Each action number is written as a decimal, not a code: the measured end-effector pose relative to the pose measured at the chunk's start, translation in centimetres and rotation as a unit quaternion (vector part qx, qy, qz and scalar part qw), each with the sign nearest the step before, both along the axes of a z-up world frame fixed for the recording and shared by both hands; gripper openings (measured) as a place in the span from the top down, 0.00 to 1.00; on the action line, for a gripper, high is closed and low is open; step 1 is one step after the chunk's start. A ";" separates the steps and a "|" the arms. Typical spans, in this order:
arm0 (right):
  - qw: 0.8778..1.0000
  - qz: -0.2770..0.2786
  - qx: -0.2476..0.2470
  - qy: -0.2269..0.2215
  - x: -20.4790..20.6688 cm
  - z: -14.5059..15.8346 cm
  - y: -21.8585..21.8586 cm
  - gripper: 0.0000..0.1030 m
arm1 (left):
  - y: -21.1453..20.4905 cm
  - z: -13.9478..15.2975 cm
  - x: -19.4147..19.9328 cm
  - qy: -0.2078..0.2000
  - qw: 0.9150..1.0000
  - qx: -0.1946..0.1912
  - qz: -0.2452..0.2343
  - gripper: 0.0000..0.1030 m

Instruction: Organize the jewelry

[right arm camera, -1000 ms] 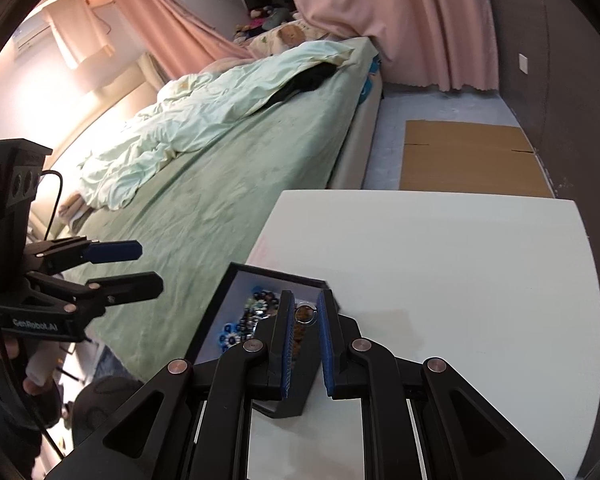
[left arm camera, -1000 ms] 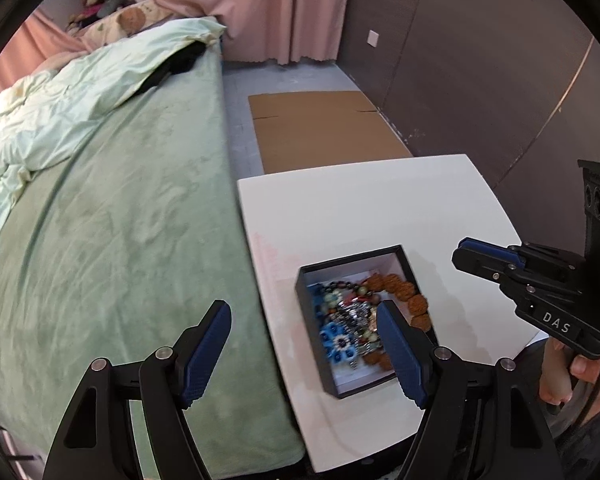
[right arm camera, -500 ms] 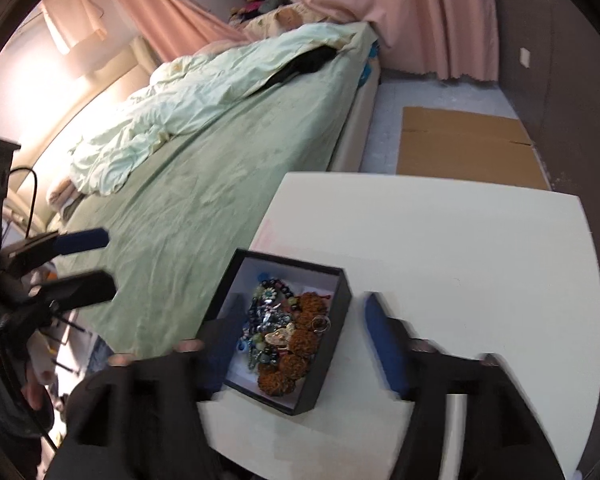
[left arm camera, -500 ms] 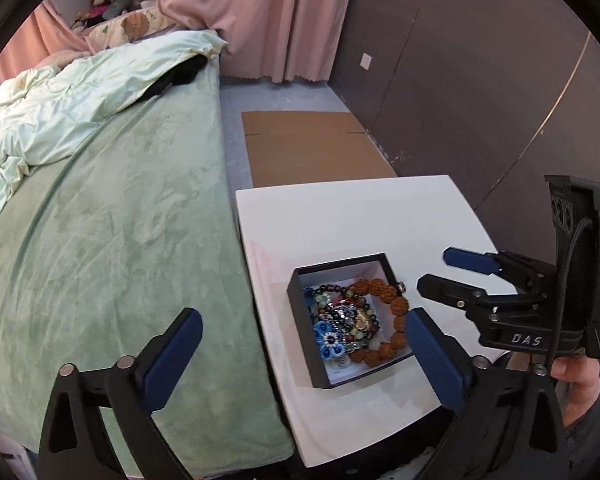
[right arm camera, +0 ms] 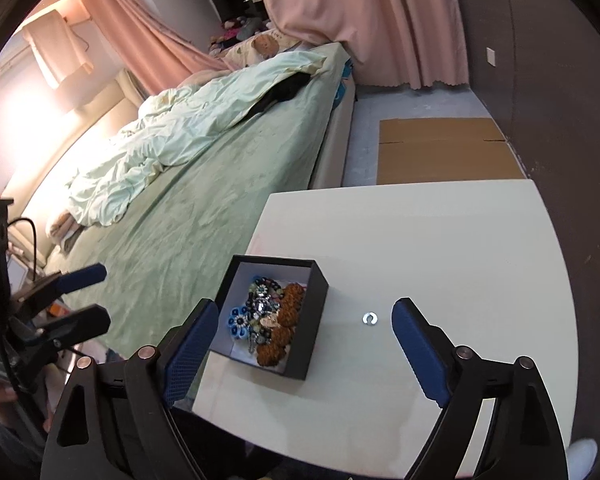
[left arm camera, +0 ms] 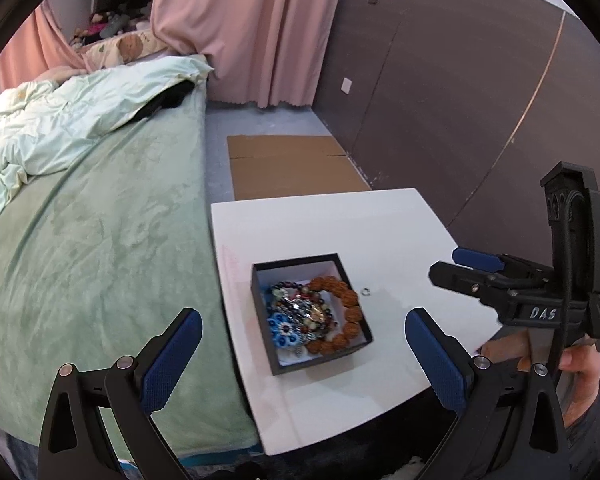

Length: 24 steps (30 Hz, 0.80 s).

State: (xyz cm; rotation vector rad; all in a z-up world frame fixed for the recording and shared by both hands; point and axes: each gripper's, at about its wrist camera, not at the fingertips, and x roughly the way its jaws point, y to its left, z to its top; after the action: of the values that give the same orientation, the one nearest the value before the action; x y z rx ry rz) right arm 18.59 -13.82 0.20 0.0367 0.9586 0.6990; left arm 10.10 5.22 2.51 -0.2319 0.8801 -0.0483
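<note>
Black jewelry box (left arm camera: pixel 312 312) sits open on the white worktop (left arm camera: pixel 340 224), near its bed-side edge. White lining inside. Contents, piled together: brown chunky-bead bracelet (left arm camera: pixel 342 312) along the side of the box toward the right hand-held gripper; blue-and-white flower piece (left arm camera: pixel 283 330) at the corner nearest the left hand-held gripper; a tangle of dark and multicolored beads (left arm camera: pixel 300 304) with something silvery in the middle. Individual pieces in the tangle can't be separated out.

One small silver open ring (right arm camera: pixel 370 318) lies loose on the worktop, outside the box, just beside its right wall, not touching it. C-shaped, gap visible in the right wrist view. In the left wrist view the same ring (left arm camera: pixel 365 291) shows just past the box's far-right corner.

Left hand-held gripper (left arm camera: pixel 302 354): fingers wide apart, nothing between the pads; box lies ahead, between the two blue pads in view. It hangs over the near edge of the worktop and the bed (left arm camera: pixel 100 240) side.

Right hand-held gripper (right arm camera: pixel 302 346): fingers wide apart, holding nothing. Box is ahead on its left-finger side, ring just inside its right finger (right arm camera: pixel 418 354). From the left wrist view the right hand-held gripper (left arm camera: pixel 454 266) hovers above the worktop's right edge, clear of box and ring.

Flattened cardboard (left arm camera: pixel 292 168) lies on the floor beyond the worktop.
</note>
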 end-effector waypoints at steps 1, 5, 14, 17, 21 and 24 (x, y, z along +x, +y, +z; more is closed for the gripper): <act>1.000 -0.004 0.007 0.000 -0.2 0.2 -0.8 0.13 | -0.3 0.0 -0.2 -0.002 1.000 -0.001 0.000 0.01; 0.999 -0.016 0.028 -0.001 -1.4 0.5 -3.8 0.13 | -1.5 0.1 -1.2 -0.011 1.000 0.006 -0.004 0.01; 0.997 -0.031 0.065 -0.001 -3.3 1.0 -7.7 0.13 | -2.8 -0.4 -3.3 -0.029 0.999 0.012 -0.005 0.01; 0.997 -0.035 0.063 -0.006 -3.9 0.9 -8.3 0.13 | -3.2 -0.7 -4.1 -0.035 0.999 0.017 -0.009 0.01; 0.998 -0.039 0.042 -0.018 -4.1 -0.1 -8.2 0.13 | -3.4 -1.3 -5.2 -0.044 0.999 0.020 -0.007 0.01; 0.999 -0.039 0.006 -0.004 -2.7 -2.1 -7.0 0.14 | -3.1 -2.1 -5.6 -0.043 0.999 0.019 0.003 0.01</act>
State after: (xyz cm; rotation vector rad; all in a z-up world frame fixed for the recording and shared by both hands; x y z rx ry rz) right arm 15.86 -20.85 -1.89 0.0812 0.9402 0.6319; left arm 4.54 2.15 0.36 -0.1957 0.7936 -0.0362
